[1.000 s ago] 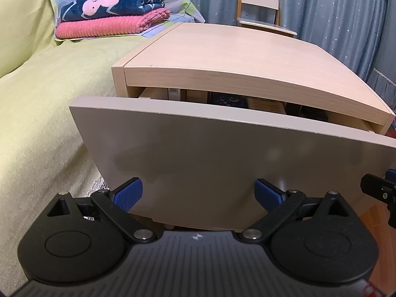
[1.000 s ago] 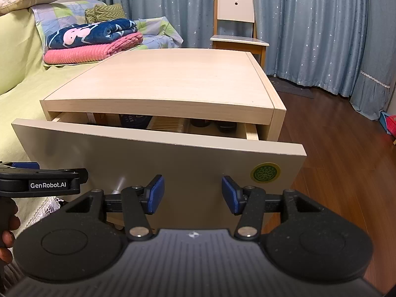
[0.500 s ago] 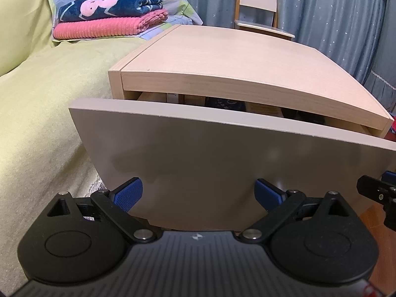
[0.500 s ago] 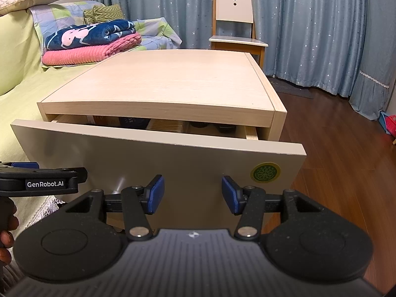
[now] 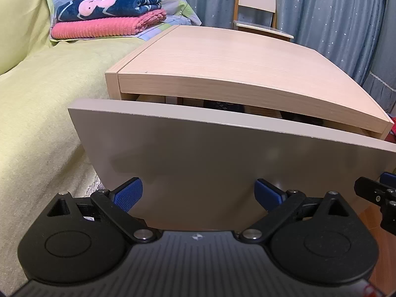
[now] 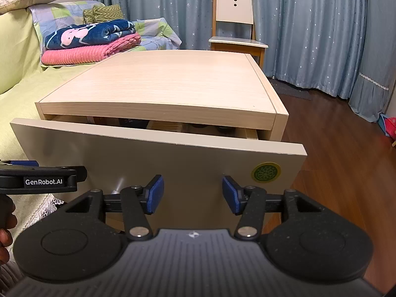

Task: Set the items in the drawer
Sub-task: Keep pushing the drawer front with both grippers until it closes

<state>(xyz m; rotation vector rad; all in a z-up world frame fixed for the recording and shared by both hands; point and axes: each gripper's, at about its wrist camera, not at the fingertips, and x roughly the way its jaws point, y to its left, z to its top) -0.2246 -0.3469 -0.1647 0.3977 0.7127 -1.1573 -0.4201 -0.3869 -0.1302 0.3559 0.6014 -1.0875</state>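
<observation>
- Blankets (image 5: 109, 14) lie folded far beyond the left gripper (image 5: 199, 193), whose fingers are spread wide and empty.
- Drawer (image 5: 222, 163) front stands just ahead of both fingertip pairs, slightly pulled out.
- Right gripper (image 6: 193, 194) is parted too, holding nothing; only its view shows the green sticker (image 6: 266, 172) and wooden floor (image 6: 346, 160).

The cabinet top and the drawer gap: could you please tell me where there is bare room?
The cabinet top is bare edge to edge. The slit above the drawer front is narrow and shows items inside, so it is crowded. Both claws stand open.
</observation>
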